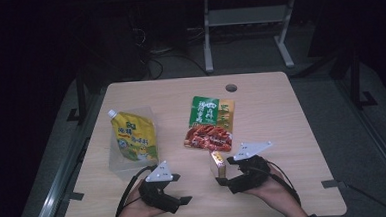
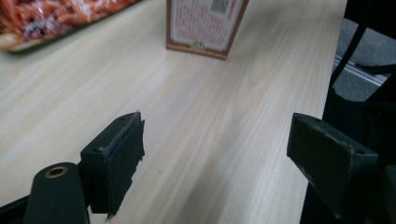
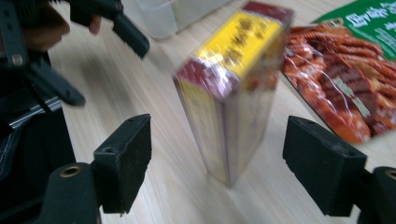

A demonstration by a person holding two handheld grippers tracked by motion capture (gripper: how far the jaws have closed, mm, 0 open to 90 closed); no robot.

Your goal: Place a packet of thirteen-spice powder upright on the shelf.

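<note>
Two grippers sit low at the near edge of the table (image 1: 281, 104). Right gripper (image 3: 217, 161) – jaws wide apart, a small box (image 3: 233, 88) standing upright between them, pads clear of both its sides, nothing gripped. From above, the box (image 1: 218, 163) stands at 9 o'clock of the right gripper (image 1: 224, 177), just beside it and just near of the red-and-green snack bag (image 1: 209, 125), which lies flat at 12 o'clock. Left gripper (image 2: 217, 149) – jaws open, bare wood between the pads; box (image 2: 205, 25) well ahead at its 12 o'clock. Yellow pouch (image 1: 132, 136) lies at 11 o'clock of the left gripper (image 1: 178, 199), resting on a clear tub (image 1: 121, 167).
</note>
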